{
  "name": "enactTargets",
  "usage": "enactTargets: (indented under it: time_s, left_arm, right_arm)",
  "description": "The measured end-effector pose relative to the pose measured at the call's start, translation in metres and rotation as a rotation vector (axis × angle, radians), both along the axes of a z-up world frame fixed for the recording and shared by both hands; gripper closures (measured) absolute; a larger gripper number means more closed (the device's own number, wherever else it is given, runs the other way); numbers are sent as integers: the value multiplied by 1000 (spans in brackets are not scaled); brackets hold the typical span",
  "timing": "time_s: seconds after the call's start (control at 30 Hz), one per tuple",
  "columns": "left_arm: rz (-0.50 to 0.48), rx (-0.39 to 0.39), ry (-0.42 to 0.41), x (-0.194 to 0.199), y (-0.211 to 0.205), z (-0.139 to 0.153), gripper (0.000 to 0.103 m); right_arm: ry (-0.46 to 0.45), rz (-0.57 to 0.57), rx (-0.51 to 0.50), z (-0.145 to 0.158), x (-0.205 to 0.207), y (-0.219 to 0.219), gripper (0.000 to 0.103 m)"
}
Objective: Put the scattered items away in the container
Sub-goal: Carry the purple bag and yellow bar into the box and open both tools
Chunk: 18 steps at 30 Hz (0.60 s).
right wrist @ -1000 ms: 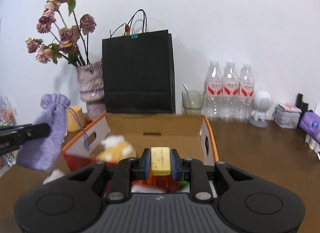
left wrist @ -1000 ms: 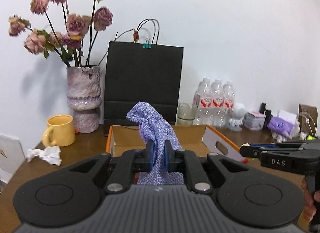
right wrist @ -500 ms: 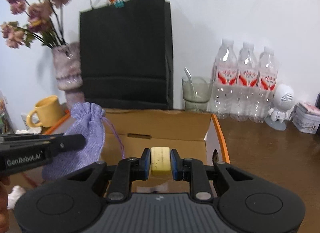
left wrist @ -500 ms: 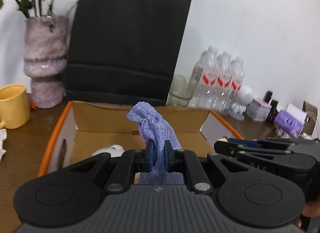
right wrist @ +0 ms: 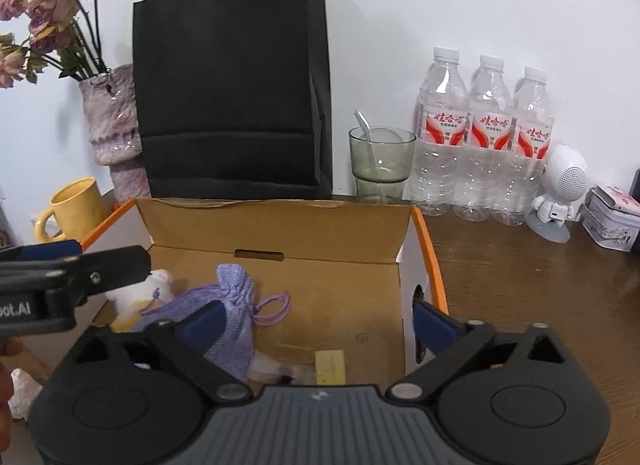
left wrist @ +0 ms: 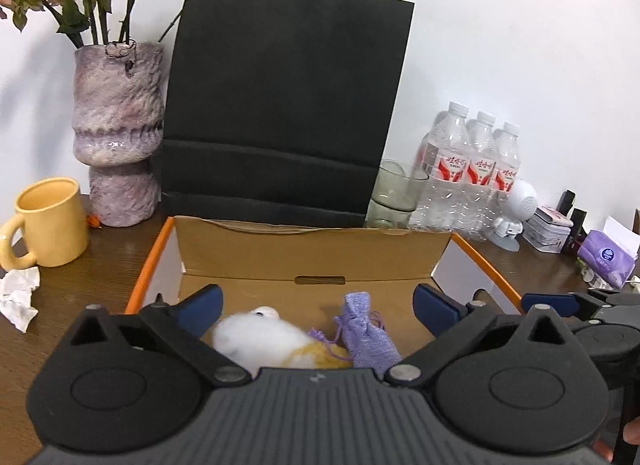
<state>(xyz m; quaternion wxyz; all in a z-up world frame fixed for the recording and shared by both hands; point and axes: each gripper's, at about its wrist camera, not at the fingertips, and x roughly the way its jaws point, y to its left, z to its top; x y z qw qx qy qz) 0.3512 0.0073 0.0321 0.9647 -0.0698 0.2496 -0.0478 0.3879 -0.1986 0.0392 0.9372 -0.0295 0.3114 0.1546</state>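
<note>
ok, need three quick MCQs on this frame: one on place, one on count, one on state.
1. Where does the purple drawstring pouch lie?
A. inside the cardboard box
B. on the table beside the yellow mug
C. in the black paper bag

2. How many water bottles stand by the wall?
A. two
B. three
C. five

3. How are the left gripper jaws?
A. shut on the pouch
B. shut on nothing
C. spread wide, gripping nothing

Answers: 1 A, it rests on the box floor beside the plush toy. 2 B, three caps in a row. 3 C, they are opening, the pouch lying below them.
</note>
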Motion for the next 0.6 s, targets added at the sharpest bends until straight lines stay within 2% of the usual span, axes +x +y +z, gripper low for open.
enactTargets:
  time_s: [0.4,0.6]
  left_arm:
    - [-5,36,-19,-10,-7,8,0]
    - [18,18,-45,-30,-1,18,0]
  right_arm:
    - [-10,-7,-8,7,-6,1,0]
    - [-35,-16,9,17,-22,-2,0]
